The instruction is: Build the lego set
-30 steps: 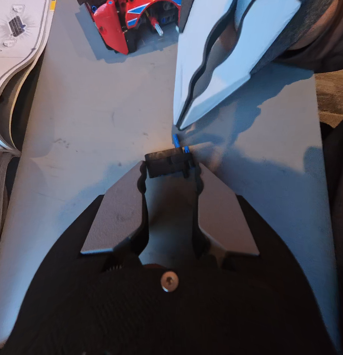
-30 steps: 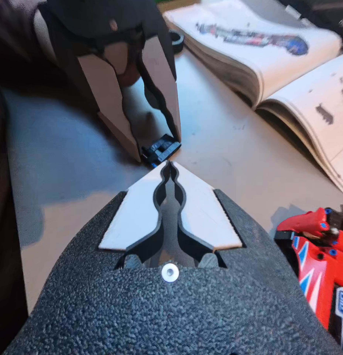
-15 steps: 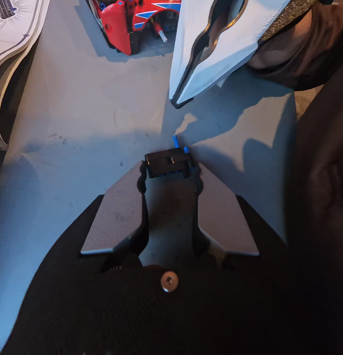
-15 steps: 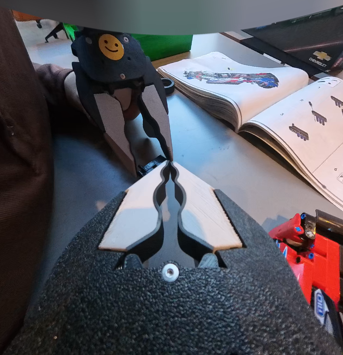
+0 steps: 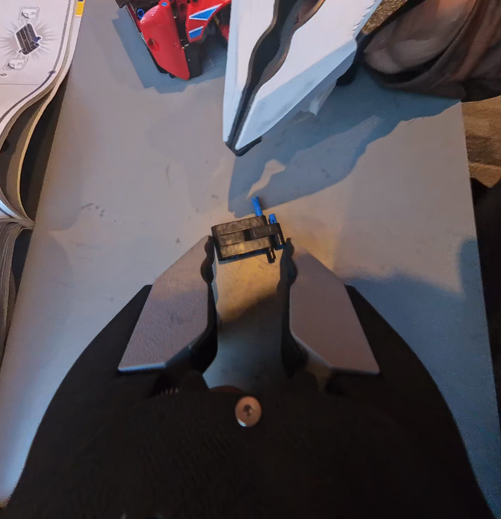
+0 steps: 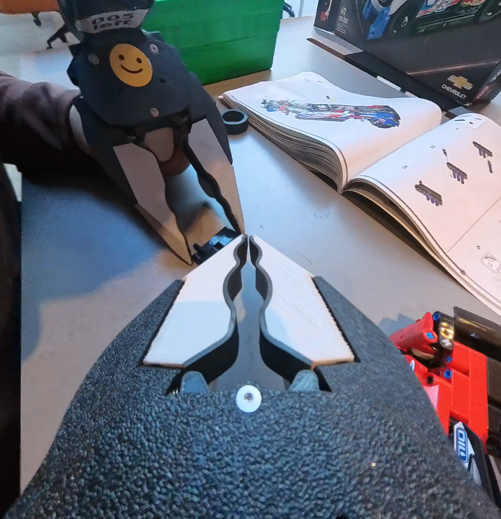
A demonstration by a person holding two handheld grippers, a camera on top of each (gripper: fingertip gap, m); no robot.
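Left gripper (image 5: 248, 243) clamps a black block (image 5: 245, 238) with blue pins (image 5: 256, 206); right gripper (image 6: 248, 238) hovers, tips together. Red car (image 5: 173, 42) sits part-built, block apparently unattached.

Wrist cameras face each other; close.

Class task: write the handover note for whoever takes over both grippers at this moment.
Left gripper: fingers grip the small black lego piece with blue pins, low over the table.
Right gripper: shut, empty, tips just short of that piece.
Red car model stands by the right gripper; instruction book lies open beyond.
Done: piece gripped. Left: fit it to the model.
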